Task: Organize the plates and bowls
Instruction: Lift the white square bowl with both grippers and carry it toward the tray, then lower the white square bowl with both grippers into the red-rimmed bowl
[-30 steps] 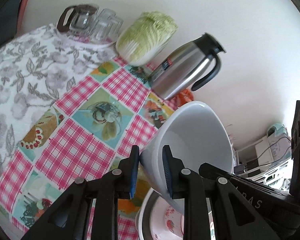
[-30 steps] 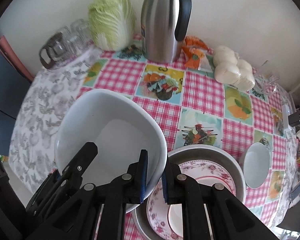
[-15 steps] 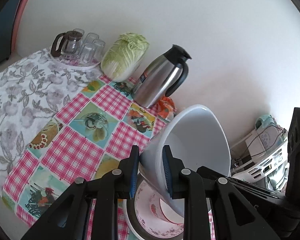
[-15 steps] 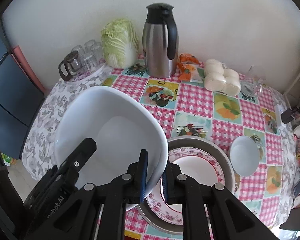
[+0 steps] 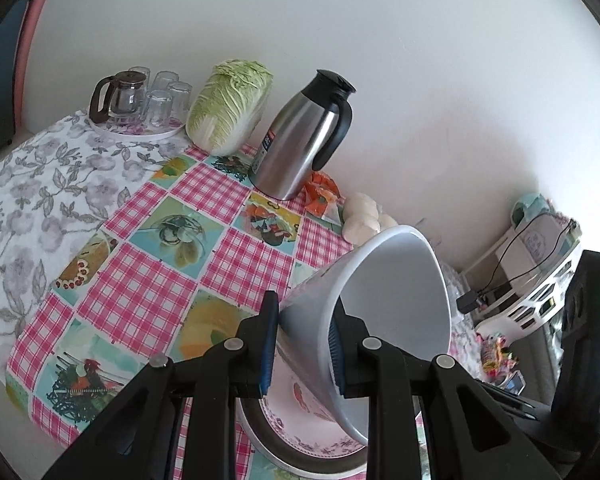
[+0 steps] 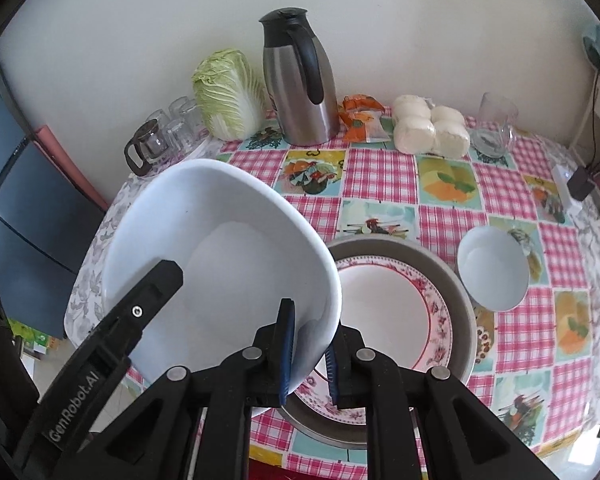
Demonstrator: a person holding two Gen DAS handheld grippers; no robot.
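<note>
The large white bowl (image 6: 220, 264) is gripped at opposite sides of its rim by the left tongs (image 5: 302, 346) and the right tongs (image 6: 310, 354), and is held tilted in the air. Below and just right of the bowl, a floral-rimmed plate (image 6: 392, 312) lies in a grey metal basin (image 6: 456, 280) on the counter (image 6: 380, 180). A small white bowl (image 6: 492, 268) sits right of the basin. Beyond the basin, a steel thermos jug (image 6: 300, 80) and a napa cabbage (image 6: 228, 92) stand by the wall.
</note>
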